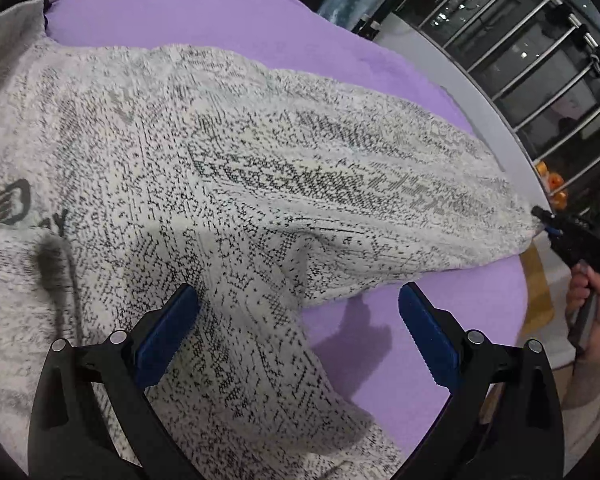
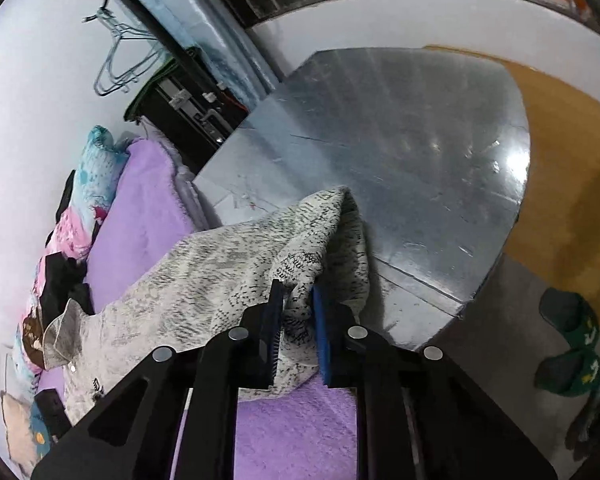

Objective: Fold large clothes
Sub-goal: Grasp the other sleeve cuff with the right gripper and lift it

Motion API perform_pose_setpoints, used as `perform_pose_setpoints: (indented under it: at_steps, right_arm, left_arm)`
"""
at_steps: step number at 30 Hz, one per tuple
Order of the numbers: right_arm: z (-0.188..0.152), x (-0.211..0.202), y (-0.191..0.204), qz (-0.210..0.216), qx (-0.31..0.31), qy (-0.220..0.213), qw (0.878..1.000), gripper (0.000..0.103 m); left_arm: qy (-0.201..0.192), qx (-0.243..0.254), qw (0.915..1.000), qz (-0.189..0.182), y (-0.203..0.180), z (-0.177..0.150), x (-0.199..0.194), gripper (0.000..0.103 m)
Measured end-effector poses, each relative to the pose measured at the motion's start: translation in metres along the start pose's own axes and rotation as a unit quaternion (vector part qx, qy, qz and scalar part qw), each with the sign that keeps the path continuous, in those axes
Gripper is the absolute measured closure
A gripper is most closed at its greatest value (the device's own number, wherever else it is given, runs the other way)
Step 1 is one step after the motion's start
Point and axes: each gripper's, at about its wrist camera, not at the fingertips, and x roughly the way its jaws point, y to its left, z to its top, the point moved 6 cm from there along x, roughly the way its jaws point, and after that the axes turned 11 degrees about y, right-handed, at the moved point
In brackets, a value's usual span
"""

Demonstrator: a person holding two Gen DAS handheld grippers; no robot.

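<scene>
A large grey-and-white speckled sweater lies spread over a purple blanket on a bed. My left gripper hangs open just above the sweater's body, where the sleeve branches off, with cloth and a patch of blanket between its blue pads. The sleeve stretches to the right, where my right gripper pinches its end. In the right wrist view my right gripper is shut on the sleeve cuff, which bunches up and droops over the fingers. A dark logo shows on the sweater at far left.
Pillows and dark clothes pile at the head of the bed. A shiny grey floor and a cardboard sheet lie past the bed edge. Green slippers sit at right. Hangers hang on the wall; a barred window stands beyond.
</scene>
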Motion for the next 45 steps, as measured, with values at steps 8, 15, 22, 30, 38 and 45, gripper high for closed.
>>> perform_pose_setpoints:
  at_steps: [8, 15, 22, 30, 38, 45]
  right_arm:
    - [0.000, 0.010, -0.004, -0.012, -0.004, 0.014, 1.000, 0.086]
    - [0.005, 0.036, -0.039, 0.055, 0.041, 0.027, 0.997, 0.061]
    - [0.003, 0.025, -0.030, 0.110, 0.030, 0.023, 0.993, 0.087]
    - [0.004, -0.017, 0.013, 0.143, -0.004, -0.013, 0.990, 0.092]
    - [-0.010, -0.059, 0.096, 0.155, -0.082, -0.031, 0.984, 0.092]
    - [-0.026, -0.079, 0.190, 0.150, -0.156, -0.030, 0.976, 0.092]
  left_arm:
    - [0.019, -0.039, 0.9983, -0.038, 0.018, 0.002, 0.015, 0.006]
    - [0.017, -0.035, 0.9984, -0.040, 0.017, 0.000, 0.008, 0.006]
    - [0.017, -0.043, 0.9977, -0.050, 0.020, -0.003, -0.003, 0.006]
    - [0.022, -0.037, 0.9979, -0.049, 0.018, -0.004, -0.003, 0.006]
    - [-0.004, -0.030, 0.9977, -0.060, 0.018, -0.005, -0.048, 0.006]
    - [-0.034, -0.038, 0.9949, -0.087, 0.034, -0.011, -0.103, 0.006]
